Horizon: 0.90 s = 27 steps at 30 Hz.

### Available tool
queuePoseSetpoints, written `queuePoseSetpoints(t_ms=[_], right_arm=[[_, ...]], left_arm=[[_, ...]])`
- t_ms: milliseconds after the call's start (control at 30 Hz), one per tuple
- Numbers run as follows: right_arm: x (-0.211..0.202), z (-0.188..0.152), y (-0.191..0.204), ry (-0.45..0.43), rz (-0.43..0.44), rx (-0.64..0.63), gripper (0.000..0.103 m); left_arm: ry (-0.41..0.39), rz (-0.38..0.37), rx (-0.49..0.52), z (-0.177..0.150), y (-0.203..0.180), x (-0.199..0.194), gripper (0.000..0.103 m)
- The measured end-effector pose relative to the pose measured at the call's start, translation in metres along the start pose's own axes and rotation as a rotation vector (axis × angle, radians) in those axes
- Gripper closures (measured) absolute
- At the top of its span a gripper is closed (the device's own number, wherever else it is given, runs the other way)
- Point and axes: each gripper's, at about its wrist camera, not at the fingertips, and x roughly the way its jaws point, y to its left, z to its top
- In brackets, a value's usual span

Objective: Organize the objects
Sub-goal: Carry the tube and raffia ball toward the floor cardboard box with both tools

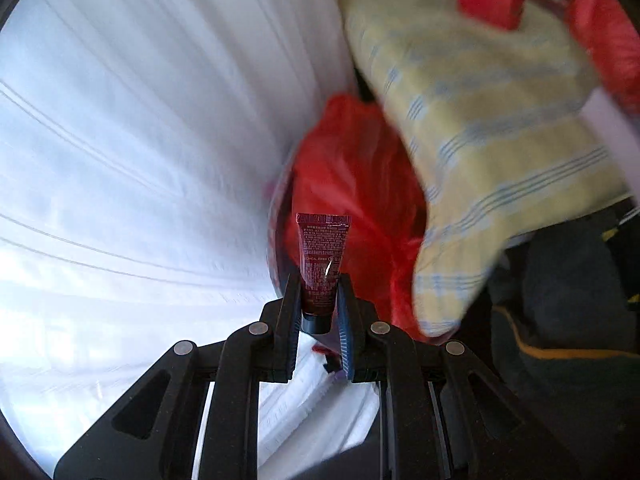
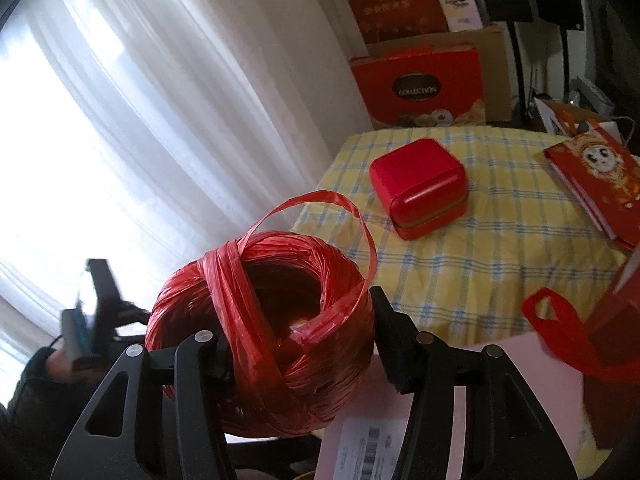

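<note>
Left hand-held gripper: pinched a small dark-red tube low on its body, black cap toward the camera, crimped end pointing away. Pads pressed on both sides of the tube. Behind it, blurred: a red plastic bag, a white curtain filling the left of the view, and a tabletop under a yellow checked cloth at upper right. Background smeared; finer detail impossible to tell.

Right hand-held gripper: clamped on a ball of red twine, one finger on each flank, jaws about half spread by the ball's width. Ball held in the air off the tabletop's near left corner, hollow centre facing the camera, a loose loop of twine arching over the top.

On the cloth, well beyond the ball: a closed red box with rounded corners, tilted slightly. At the right edge, a red booklet with a cartoon figure. Near right, a red bag handle, and a pale pink sheet with a printed label below the gripper. Against the far wall, stacked red gift boxes and a cardboard carton. Far left in the right wrist view, blurred: the other gripper, apart from the ball.
</note>
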Motion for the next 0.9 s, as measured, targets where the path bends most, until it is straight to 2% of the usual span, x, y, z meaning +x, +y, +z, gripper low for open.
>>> queuePoseSetpoints(t_ms=[33, 133, 167, 200, 267, 367, 433, 500, 533, 700, 733, 900], right_arm=[[-0.006, 0.001, 0.001, -0.008, -0.006, 0.0, 0.049], [-0.03, 0.005, 0.005, -0.047, 0.001, 0.003, 0.049], [-0.039, 0.005, 0.007, -0.059, 0.002, 0.001, 0.049], [-0.048, 0.007, 0.01, -0.075, 0.001, -0.003, 0.049], [-0.07, 0.01, 0.015, -0.11, 0.005, -0.008, 0.049], [-0.105, 0.015, 0.02, -0.164, 0.013, -0.003, 0.049], [-0.132, 0.018, 0.025, -0.203, 0.022, -0.001, 0.049], [-0.16, 0.019, 0.029, -0.243, 0.025, -0.008, 0.049], [-0.176, 0.02, 0.032, -0.27, 0.029, -0.012, 0.049], [-0.235, 0.009, 0.043, -0.358, 0.044, -0.033, 0.049], [-0.242, 0.009, 0.042, -0.365, 0.043, -0.032, 0.049], [-0.288, -0.005, 0.04, -0.41, 0.021, -0.031, 0.049]], left_arm=[[-0.015, 0.002, 0.0, 0.017, -0.005, 0.005, 0.088], [-0.062, 0.017, 0.001, 0.031, 0.008, -0.026, 0.088], [-0.083, 0.023, 0.003, 0.031, 0.002, -0.04, 0.088], [-0.099, 0.024, 0.003, 0.03, -0.001, -0.035, 0.088], [-0.13, 0.023, 0.003, 0.029, -0.003, -0.048, 0.088], [-0.198, 0.005, -0.019, 0.036, -0.003, -0.104, 0.088], [-0.241, -0.01, -0.037, 0.037, -0.014, -0.116, 0.088], [-0.305, -0.008, -0.054, 0.04, -0.019, -0.149, 0.088], [-0.343, -0.006, -0.06, 0.039, -0.017, -0.175, 0.088], [-0.479, -0.005, -0.117, 0.026, -0.031, -0.243, 0.088], [-0.502, -0.007, -0.134, 0.028, -0.039, -0.237, 0.088], [-0.586, -0.038, -0.177, 0.024, -0.061, -0.268, 0.088]])
